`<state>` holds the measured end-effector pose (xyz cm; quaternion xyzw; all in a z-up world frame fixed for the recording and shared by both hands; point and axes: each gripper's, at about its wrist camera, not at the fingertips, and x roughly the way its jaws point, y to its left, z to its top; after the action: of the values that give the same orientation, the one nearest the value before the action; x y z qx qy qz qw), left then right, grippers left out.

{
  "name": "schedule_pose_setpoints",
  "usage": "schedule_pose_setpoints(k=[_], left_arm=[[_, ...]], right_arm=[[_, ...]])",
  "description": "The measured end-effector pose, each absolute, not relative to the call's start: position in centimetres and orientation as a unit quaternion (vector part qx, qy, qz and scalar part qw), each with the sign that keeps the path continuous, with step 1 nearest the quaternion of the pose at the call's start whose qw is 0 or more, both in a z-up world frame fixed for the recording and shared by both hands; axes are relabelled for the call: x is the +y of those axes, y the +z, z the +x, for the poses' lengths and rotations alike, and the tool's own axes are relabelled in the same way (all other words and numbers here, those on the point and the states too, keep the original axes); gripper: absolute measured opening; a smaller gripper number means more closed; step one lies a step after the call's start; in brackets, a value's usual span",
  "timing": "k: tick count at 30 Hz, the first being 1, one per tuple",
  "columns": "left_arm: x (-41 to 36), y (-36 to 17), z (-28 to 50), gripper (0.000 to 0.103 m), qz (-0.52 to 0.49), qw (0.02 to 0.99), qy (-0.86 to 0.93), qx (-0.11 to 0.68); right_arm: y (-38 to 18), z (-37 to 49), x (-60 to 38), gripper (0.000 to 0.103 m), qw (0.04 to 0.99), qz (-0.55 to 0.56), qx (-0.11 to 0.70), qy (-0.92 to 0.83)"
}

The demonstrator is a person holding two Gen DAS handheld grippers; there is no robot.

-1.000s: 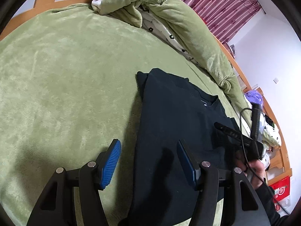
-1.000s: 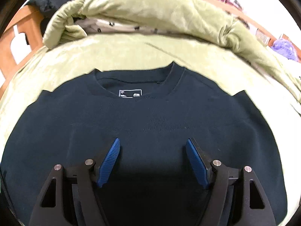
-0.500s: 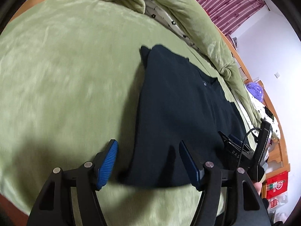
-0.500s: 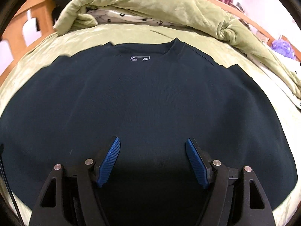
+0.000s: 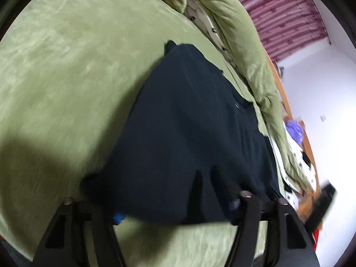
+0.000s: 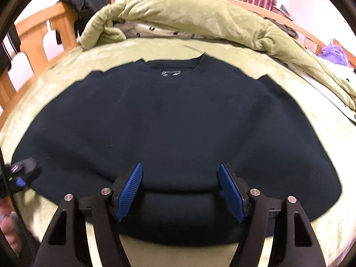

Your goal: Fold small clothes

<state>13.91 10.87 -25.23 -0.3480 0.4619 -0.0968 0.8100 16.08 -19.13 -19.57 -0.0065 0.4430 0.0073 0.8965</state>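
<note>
A dark navy shirt (image 6: 178, 115) lies flat on the green bed cover (image 5: 66, 77), collar away from me and hem toward me. In the blurred left wrist view my left gripper (image 5: 169, 200) is at the shirt's (image 5: 189, 122) near left hem corner. Its jaws are closing but still stand well apart, and the cloth lies over and between them, hiding most of both pads. The right wrist view shows the left gripper (image 6: 21, 173) at that same corner. My right gripper (image 6: 180, 189) is open over the middle of the hem, with a low ridge of cloth between its blue pads (image 6: 129, 191).
A rolled green quilt (image 6: 200, 17) over patterned white bedding lies along the far side of the bed. A wooden bed frame (image 6: 33, 40) with a dark garment (image 6: 89, 0) hung on it stands at the left. A purple bundle (image 6: 333, 53) sits far right. A hand (image 6: 9, 229) shows at the left edge.
My left gripper has dropped onto the shirt's near left corner, and the hem now covers its fingers. My right gripper has drawn back from the chest to the hem.
</note>
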Motion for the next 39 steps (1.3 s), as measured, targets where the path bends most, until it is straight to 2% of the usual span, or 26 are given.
schedule_pose_setpoints(k=[1, 3, 6, 14, 21, 25, 29, 32, 34, 39], left_arm=[[10.7, -25.3, 14.4, 0.047, -0.350, 0.810, -0.086, 0.462], [10.4, -25.5, 15.4, 0.025, -0.354, 0.807, -0.083, 0.466], [10.1, -24.5, 16.0, 0.015, -0.366, 0.807, -0.074, 0.457], [3.7, -14.0, 17.0, 0.012, -0.250, 0.880, -0.058, 0.400], [-8.6, -6.5, 17.8, 0.012, -0.113, 0.916, -0.106, 0.370], [-18.8, -6.3, 17.3, 0.011, -0.042, 0.907, -0.174, 0.381], [-26.9, -10.9, 15.9, 0.011, -0.007, 0.874, -0.227, 0.429], [-30.6, -16.0, 15.6, 0.013, 0.000, 0.834, -0.240, 0.497], [-30.9, -17.1, 15.3, 0.015, 0.006, 0.834, -0.242, 0.496], [-27.6, -14.2, 14.9, 0.055, -0.062, 0.814, -0.332, 0.473]], right_arm=[[-19.1, 15.6, -19.9, 0.069, 0.898, -0.006, 0.440, 0.004], [-18.1, 14.7, -21.9, 0.069, 0.899, -0.003, 0.437, -0.006], [-17.0, 13.2, -25.4, 0.069, 0.900, 0.009, 0.434, -0.024], [-14.6, 11.0, -33.4, 0.069, 0.906, 0.037, 0.417, -0.060], [-12.3, 9.9, -39.8, 0.069, 0.912, 0.061, 0.396, -0.092], [-10.9, 8.2, -44.3, 0.069, 0.914, 0.076, 0.379, -0.123], [-10.9, 5.8, -48.9, 0.069, 0.907, 0.096, 0.378, -0.160], [-11.6, 4.1, -51.2, 0.069, 0.899, 0.107, 0.385, -0.177], [-12.3, 3.0, -52.2, 0.069, 0.895, 0.113, 0.392, -0.180], [-12.6, 2.5, -52.1, 0.070, 0.901, 0.122, 0.392, -0.143]])
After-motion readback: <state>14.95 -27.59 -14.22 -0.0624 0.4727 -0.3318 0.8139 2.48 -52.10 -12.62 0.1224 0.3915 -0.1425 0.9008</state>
